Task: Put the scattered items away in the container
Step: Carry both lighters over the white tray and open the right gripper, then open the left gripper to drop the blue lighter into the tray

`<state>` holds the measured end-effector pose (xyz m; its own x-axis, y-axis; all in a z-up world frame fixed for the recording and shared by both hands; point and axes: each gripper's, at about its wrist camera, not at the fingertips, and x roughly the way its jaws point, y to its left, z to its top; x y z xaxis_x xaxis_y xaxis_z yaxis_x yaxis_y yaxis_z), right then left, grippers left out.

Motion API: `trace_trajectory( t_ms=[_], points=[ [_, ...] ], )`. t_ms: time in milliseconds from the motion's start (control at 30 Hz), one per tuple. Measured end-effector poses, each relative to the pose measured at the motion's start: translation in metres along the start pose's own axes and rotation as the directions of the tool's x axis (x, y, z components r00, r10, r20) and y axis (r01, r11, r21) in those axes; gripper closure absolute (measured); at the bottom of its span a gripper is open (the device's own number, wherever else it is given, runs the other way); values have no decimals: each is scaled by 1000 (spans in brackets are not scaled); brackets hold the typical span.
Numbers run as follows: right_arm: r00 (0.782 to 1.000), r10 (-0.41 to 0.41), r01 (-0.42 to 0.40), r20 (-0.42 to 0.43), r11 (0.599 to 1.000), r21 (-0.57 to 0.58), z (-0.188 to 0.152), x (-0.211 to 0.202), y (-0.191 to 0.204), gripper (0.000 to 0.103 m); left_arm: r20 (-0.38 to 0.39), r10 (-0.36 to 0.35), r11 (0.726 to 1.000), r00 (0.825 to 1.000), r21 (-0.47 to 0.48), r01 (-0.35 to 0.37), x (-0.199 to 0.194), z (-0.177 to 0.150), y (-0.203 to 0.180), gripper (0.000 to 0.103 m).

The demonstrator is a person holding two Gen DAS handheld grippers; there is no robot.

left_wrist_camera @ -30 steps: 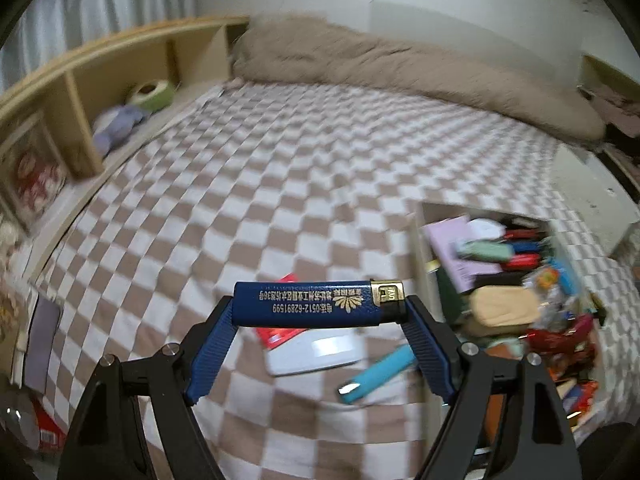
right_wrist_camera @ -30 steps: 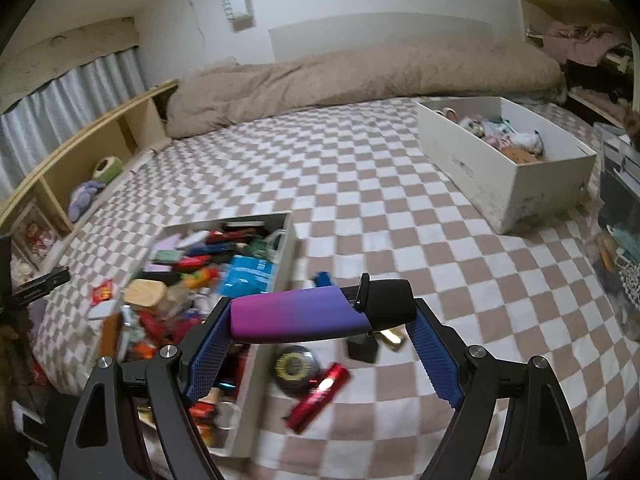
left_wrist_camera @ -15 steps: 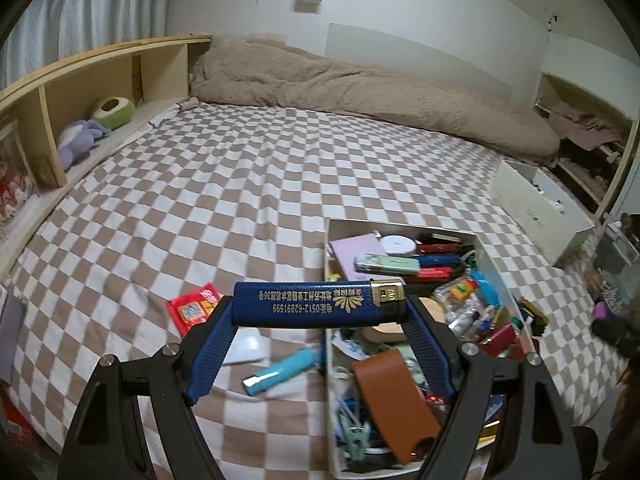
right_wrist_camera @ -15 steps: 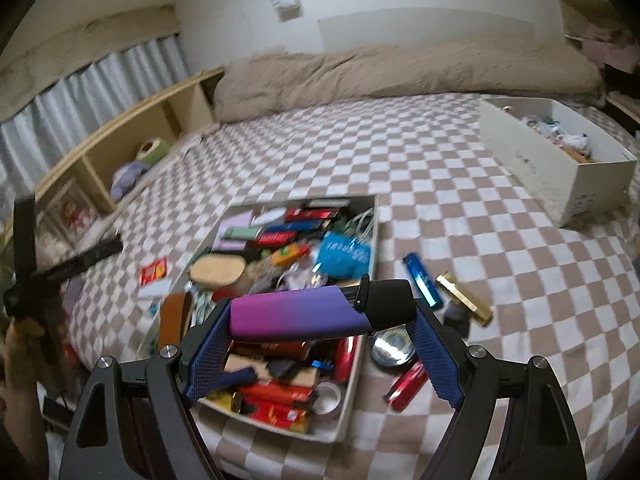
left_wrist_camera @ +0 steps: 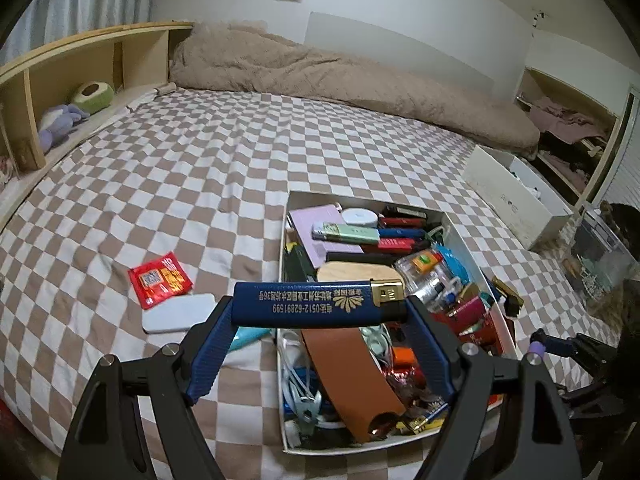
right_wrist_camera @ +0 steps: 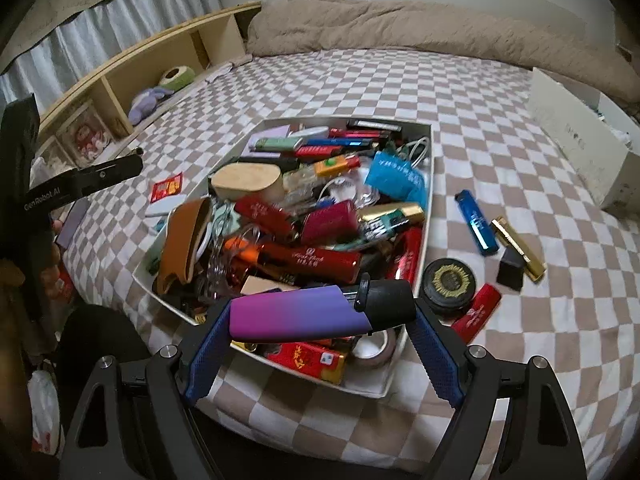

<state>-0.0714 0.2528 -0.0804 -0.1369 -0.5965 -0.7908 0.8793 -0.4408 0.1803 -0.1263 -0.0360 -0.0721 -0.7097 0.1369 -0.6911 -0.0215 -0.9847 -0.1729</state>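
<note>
1. Left of the container, a red sachet [left_wrist_camera: 159, 280], a pale flat case [left_wrist_camera: 178, 313] and a teal lighter [left_wrist_camera: 248, 336] lie loose on the checked bed cover [left_wrist_camera: 160, 184], so the tidying is far from done on this side.
2. The left gripper [left_wrist_camera: 320, 309] has its jaws clenched end to end on a dark blue lighter [left_wrist_camera: 320, 305], held crosswise, apparently above the near left part of the white container [left_wrist_camera: 285, 264]. This reads as the carry step, with release to come.
3. The container is already heaped with lighters, a brown leather pouch [left_wrist_camera: 352, 376] and other small things. I judge each drop needs a low spot so nothing slides over the rim.
4. The right gripper [right_wrist_camera: 320, 316] grips a purple-and-black lighter [right_wrist_camera: 320, 313] the same way, over the container's near edge [right_wrist_camera: 360, 390].
5. Next, I judge, both should ease further over the pile, lower a little, then open.
6. Right of the container, a blue lighter [right_wrist_camera: 477, 222], a gold lighter [right_wrist_camera: 519, 249], a small black block [right_wrist_camera: 511, 268], a round black tin [right_wrist_camera: 450, 282] and a red lighter [right_wrist_camera: 476, 312] still wait on the bed.
</note>
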Motion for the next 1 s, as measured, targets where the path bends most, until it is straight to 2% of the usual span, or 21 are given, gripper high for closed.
trace_trajectory(
  t_ms=[133, 367, 533, 733, 800, 833, 900, 1000],
  points=[
    [1000, 2, -2, 4, 1000, 8, 8, 5, -1, 17, -13, -4, 1000, 1000, 6, 4, 3, -7, -7, 20],
    [999, 19, -20, 28, 999, 37, 45, 19, -7, 17, -41, -18, 999, 999, 34, 19, 11, -16, -21, 20],
    [998, 9, -12, 56, 998, 59, 67, 32, -16, 17, -53, -24, 999, 998, 36, 25, 16, -19, -27, 20],
    [999, -18, 16, 41, 999, 51, 80, 50, -21, 17, -46, -39, 999, 998, 14, 39, 22, -20, -26, 20],
    [999, -28, 27, 26, 998, 51, 81, 55, -22, 11, -51, -41, 999, 998, 5, 41, 23, -20, -24, 20],
    [999, -47, 46, 24, 998, 51, 80, 56, -23, 0, -52, -41, 999, 998, -1, 41, 24, -19, -22, 20],
    [995, -83, 80, 50, 996, 44, 79, 53, -23, 0, -51, -44, 999, 998, -9, 44, 24, -19, -20, 20],
    [995, -32, 26, 91, 998, 61, 76, 44, -27, 0, -44, -48, 999, 998, -25, 47, 21, -17, -16, 20]
  ],
)
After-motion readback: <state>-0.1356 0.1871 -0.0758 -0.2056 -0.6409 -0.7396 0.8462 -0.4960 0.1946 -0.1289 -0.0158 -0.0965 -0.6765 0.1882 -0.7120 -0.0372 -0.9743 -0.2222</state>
